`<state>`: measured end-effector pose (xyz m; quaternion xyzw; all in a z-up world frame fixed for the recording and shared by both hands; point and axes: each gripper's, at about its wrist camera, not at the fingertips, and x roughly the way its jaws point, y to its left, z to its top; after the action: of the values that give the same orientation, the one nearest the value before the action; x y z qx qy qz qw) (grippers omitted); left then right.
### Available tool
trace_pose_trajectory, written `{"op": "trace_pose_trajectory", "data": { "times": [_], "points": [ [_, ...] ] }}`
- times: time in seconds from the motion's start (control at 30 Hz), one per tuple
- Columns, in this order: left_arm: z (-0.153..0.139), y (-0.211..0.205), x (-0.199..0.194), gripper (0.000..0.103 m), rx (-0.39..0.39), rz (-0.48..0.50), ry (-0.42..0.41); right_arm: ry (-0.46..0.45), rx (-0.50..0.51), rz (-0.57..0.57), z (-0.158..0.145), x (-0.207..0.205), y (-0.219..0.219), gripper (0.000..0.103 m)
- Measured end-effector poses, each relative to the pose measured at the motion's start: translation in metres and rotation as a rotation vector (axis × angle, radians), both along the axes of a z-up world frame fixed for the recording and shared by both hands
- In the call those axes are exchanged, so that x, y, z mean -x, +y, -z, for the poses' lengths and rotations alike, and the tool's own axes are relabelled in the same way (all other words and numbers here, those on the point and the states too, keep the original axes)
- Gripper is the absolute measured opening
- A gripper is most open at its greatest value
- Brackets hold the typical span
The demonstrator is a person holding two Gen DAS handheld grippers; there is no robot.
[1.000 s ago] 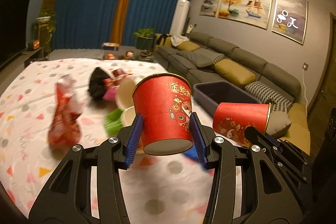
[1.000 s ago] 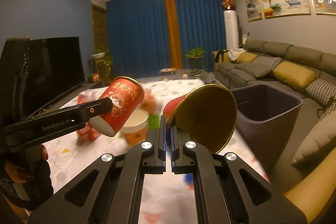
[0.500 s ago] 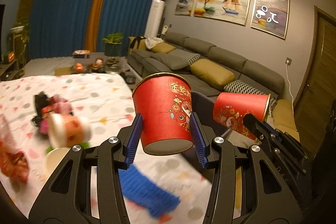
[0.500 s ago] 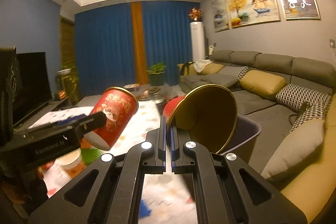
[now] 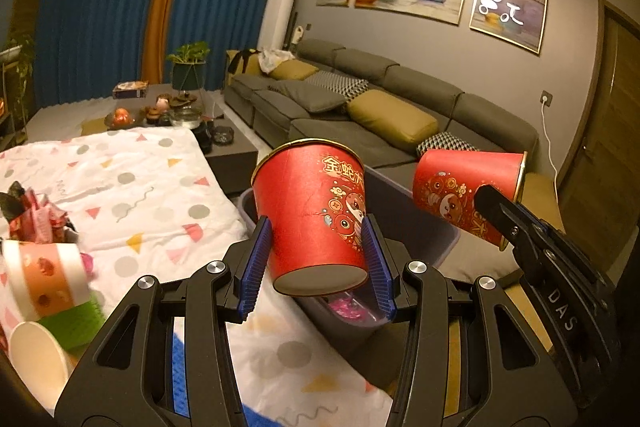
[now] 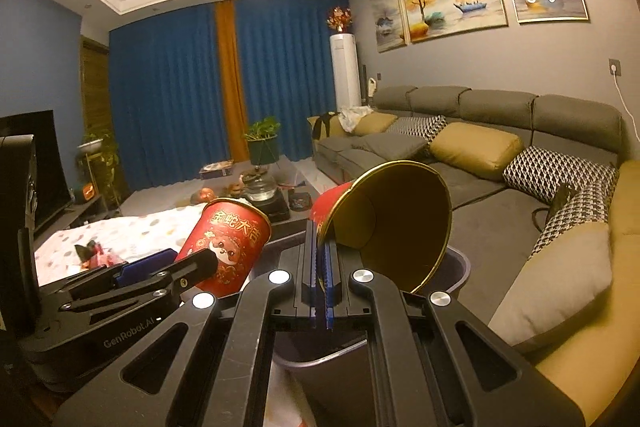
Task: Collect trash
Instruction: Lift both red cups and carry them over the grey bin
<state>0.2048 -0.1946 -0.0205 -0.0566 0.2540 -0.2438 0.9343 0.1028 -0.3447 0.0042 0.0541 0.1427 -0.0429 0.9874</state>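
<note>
With 2 red cups pinched, the left gripper [image 5: 316,263] squeezing one cup [image 5: 316,215] by its sides and the right gripper [image 6: 320,271] clamped on the other cup [image 6: 392,227] by its rim, either may miss the bin [image 5: 416,231] at 3 o'clock if released early.

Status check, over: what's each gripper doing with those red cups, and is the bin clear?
Left gripper clamped round upright red cup. Right gripper pinching rim of tilted red cup. Both at grey bin; pink scrap inside, nothing blocking.

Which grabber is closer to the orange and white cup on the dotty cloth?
Left. The left gripper is to the right of the orange and white cup; the right gripper is farther right, over the bin.
</note>
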Motion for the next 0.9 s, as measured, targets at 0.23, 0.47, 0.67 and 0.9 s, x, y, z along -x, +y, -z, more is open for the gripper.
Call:
{"op": "trace_pose_trajectory", "data": {
  "times": [0.23, 0.47, 0.67, 0.9],
  "points": [
    [0.01, -0.013, -0.02, 0.045, -0.006, 0.015, 0.028, 0.028, 0.009, 0.014, 0.008, -0.018, -0.008, 0.004],
    [0.018, -0.023, -0.035, 0.045, -0.015, 0.02, 0.053, 0.048, 0.004, 0.017, 0.016, -0.032, -0.014, 0.004],
    [0.022, -0.033, -0.044, 0.045, -0.026, 0.029, 0.062, 0.053, 0.014, 0.019, 0.018, -0.041, -0.015, 0.004],
    [0.029, -0.04, -0.051, 0.046, -0.032, 0.043, 0.086, 0.067, 0.006, 0.025, 0.023, -0.047, -0.017, 0.004]
  ]
}}
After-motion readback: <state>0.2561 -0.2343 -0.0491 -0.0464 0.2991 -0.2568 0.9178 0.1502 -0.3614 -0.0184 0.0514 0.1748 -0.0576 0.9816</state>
